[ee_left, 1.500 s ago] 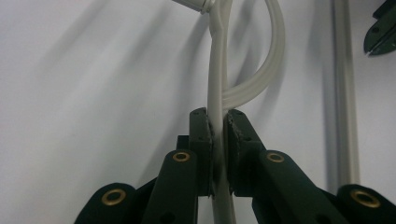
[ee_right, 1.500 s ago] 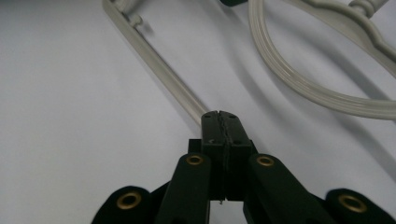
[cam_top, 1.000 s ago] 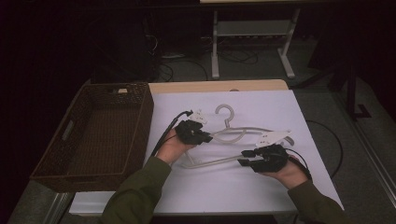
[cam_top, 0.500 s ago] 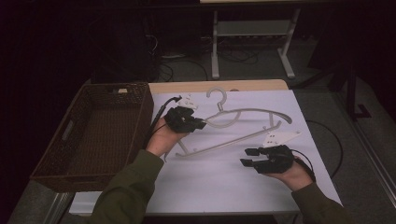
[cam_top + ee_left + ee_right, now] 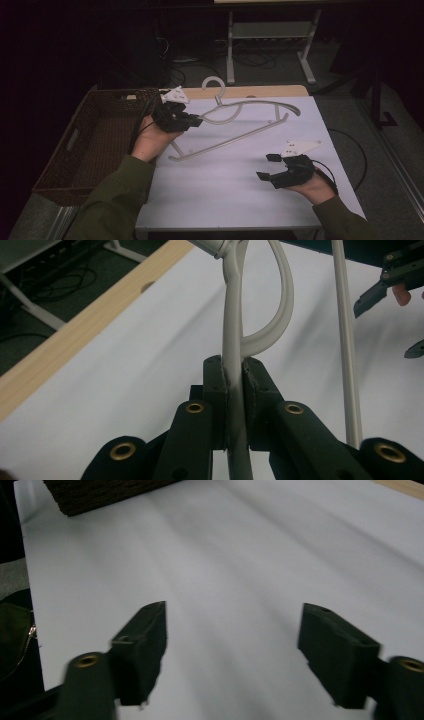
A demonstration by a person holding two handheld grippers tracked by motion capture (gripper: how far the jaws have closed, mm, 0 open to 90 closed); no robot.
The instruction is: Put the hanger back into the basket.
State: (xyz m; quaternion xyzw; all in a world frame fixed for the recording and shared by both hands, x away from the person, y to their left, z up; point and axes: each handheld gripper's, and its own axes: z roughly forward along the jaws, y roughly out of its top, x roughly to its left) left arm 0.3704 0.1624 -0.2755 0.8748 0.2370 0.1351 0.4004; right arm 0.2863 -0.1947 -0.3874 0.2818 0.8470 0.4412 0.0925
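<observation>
A pale grey plastic hanger (image 5: 230, 140) hangs tilted above the white table, its hook (image 5: 215, 82) toward the far edge. My left gripper (image 5: 196, 120) is shut on the hanger's arm near the neck; in the left gripper view the pads (image 5: 255, 385) pinch the grey bar (image 5: 235, 340) from both sides. My right gripper (image 5: 263, 166) rests low at the table's front right, apart from the hanger. Its jaws have just been opening, and the right gripper view (image 5: 232, 630) has nothing but bare white table between them.
A dark woven basket (image 5: 75, 135) stands at the table's left; its corner is in the right gripper view (image 5: 100, 495). A wooden strip (image 5: 260, 91) runs along the far edge of the white tabletop (image 5: 225, 195). Beyond it are a metal stand and cables on the floor.
My left gripper has lifted the hanger and carried it toward the back left. The right gripper has let go of the hanger's lower bar, opened wide and stayed in place.
</observation>
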